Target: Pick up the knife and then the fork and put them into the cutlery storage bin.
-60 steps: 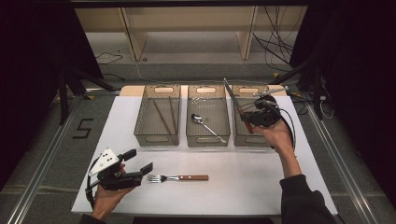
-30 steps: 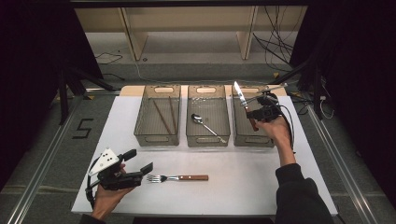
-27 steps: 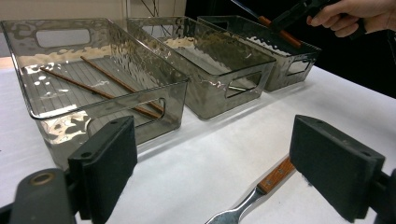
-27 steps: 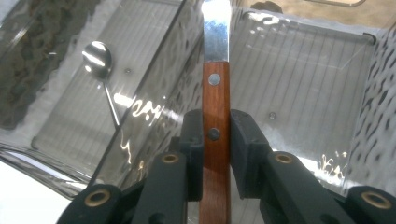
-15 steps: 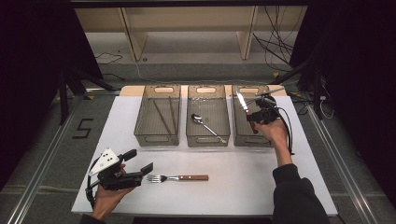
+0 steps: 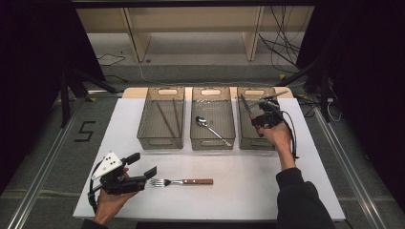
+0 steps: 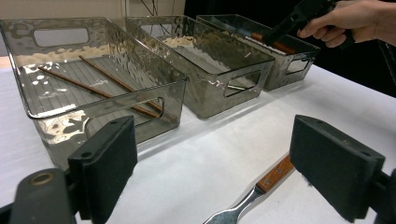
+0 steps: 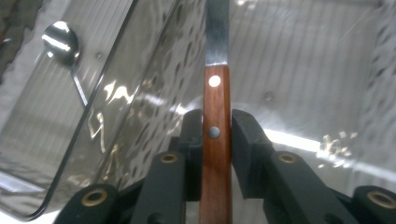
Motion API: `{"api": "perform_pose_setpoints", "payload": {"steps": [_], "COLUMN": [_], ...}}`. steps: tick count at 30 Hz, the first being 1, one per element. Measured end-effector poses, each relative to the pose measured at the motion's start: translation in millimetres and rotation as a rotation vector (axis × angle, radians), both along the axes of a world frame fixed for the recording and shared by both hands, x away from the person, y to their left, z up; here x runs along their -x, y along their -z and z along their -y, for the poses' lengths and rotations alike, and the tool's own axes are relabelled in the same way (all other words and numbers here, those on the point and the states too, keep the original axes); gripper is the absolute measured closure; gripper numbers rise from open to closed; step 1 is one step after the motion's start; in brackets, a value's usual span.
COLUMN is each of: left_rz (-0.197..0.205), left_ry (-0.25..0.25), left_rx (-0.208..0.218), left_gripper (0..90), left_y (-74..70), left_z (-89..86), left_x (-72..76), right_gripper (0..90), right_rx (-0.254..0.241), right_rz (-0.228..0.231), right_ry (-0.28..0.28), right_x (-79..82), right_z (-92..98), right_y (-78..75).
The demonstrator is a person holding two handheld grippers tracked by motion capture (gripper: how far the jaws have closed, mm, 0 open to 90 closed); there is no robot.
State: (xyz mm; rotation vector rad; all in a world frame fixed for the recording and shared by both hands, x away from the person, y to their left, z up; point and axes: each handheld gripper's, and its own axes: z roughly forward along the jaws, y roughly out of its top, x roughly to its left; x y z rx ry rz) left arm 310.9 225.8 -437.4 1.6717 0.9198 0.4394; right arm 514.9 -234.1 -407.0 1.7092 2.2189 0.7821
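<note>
My left gripper [image 6: 141,169] is black, with 2 thick, flat, square-cornered pads [image 7: 108,168], a brass-coloured rivet at each jaw arm, and a pale grey 3-cornered plate on top. My right gripper [image 6: 258,118] is black too, trailing a black cable. My right sleeve [image 6: 300,200] is dark.
</note>
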Motion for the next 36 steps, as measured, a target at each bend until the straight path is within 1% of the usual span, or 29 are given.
{"api": "perform_pose_setpoints", "payload": {"steps": [1, 3, 5, 11, 14, 20, 23, 25, 26, 32, 33, 36], "left_rz": [0.0, 0.001, 0.0, 0.0, 0.0, 0.0, 0.0, 0.001, 0.001, -0.002, -0.003, -0.002], "left_ry": [0.001, 0.0, -0.001, 0.0, 0.0, -0.002, -0.003, -0.004, -0.006, -0.003, -0.003, -0.004], "left_rx": [-0.002, 0.0, 0.003, -0.001, -0.002, 0.0, 0.0, 0.0, 0.005, 0.001, 0.001, 0.002], "left_gripper": [14.8, 14.8, 14.8, 14.7, 14.7, 14.7, 14.8, 14.7, 14.8, 14.7, 14.7, 14.7], "left_y": [0.0, -0.1, 0.0, 0.1, 0.2, 0.3, 0.4, 0.4, 0.4, 0.6, 0.7, 0.8], "left_z": [0.1, 0.2, 0.5, 0.0, -0.2, 0.0, 0.0, -0.3, 0.0, -0.2, -0.1, -0.3], "left_x": [0.0, 0.0, -0.1, 0.0, -0.2, -0.4, -0.5, -0.4, -0.4, -0.6, -0.6, -0.8], "right_gripper": [64.8, 61.1, 58.5, 52.7, 50.3, 42.2, 39.5, 38.1, 37.6, 35.5, 35.2, 34.3], "right_rx": [-0.011, -0.045, -0.062, -0.072, -0.073, -0.107, -0.105, -0.108, -0.109, -0.117, -0.124, -0.121], "right_rz": [0.0, 0.006, 0.019, 0.07, 0.093, 0.141, 0.164, 0.179, 0.182, 0.2, 0.201, 0.204], "right_ry": [0.0, -0.012, -0.026, -0.084, -0.12, -0.196, -0.227, -0.256, -0.263, -0.329, -0.342, -0.37], "right_x": [-0.1, 0.6, 2.5, 12.7, 20.6, 37.2, 45.9, 51.4, 54.2, 68.5, 70.3, 74.5], "right_z": [0.4, 1.8, 2.2, -5.1, -10.7, -20.7, -27.1, -31.8, -34.1, -46.5, -48.5, -54.5], "right_y": [0.1, -1.4, -4.3, -14.4, -18.7, -27.1, -32.1, -34.5, -35.8, -40.5, -40.8, -41.3]}}
